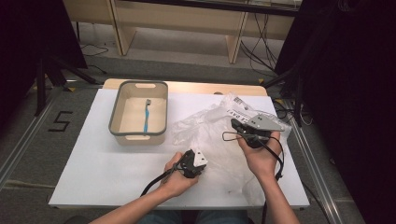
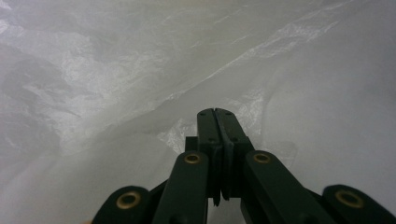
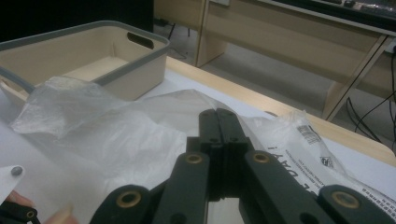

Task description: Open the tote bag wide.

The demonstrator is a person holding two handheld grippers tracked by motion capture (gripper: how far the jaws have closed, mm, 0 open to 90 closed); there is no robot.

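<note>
Both forearms came in from the near edge of the table (image 1: pixel 93 177), angled inward. Left hand (image 1: pixel 176 179) sat near the near edge, roughly mid-width, wrapped around the left gripper (image 1: pixel 194 162) with its cable trailing back toward the person; gripper pointed up and right at the clear plastic bag (image 1: pixel 210 128). In the left gripper view its jaws were pressed flat together, tips (image 2: pixel 215 114) right at the crumpled film (image 2: pixel 116 79); whether any film was pinched between them, I could not tell. Right hand (image 1: pixel 259 154) was farther in and toward the right edge, palm up under the right gripper (image 1: pixel 236 125), wrist bent, grey three-cornered plate (image 1: pixel 264 122) on top, nose aimed left across the bag. Right gripper view showed its jaws also fully together, tips (image 3: pixel 217 114), over the bag (image 3: pixel 116 135), nothing visibly held; contact with the film could not be told. A fingertip (image 3: pixel 58 215) and a white corner with a screw (image 3: pixel 13 175) showed at the lower left of that view. The bag lay spread and wrinkled over the right half of the table, from the near edge to the far right corner, printed label strip (image 1: pixel 240 109) at its far end, also visible in the right gripper view (image 3: pixel 317 149). Farther back, toward the far left corner, a beige bin (image 1: pixel 122 100) with grey rim sat apart from the bag's left edge, with a blue toothbrush (image 1: pixel 146 115) lying lengthwise inside on its floor. Bin (image 3: pixel 149 70) appeared again in the right gripper view behind the film. Beyond the far edge: wooden furniture (image 1: pixel 187 21) and floor cables (image 1: pixel 257 51).
</note>
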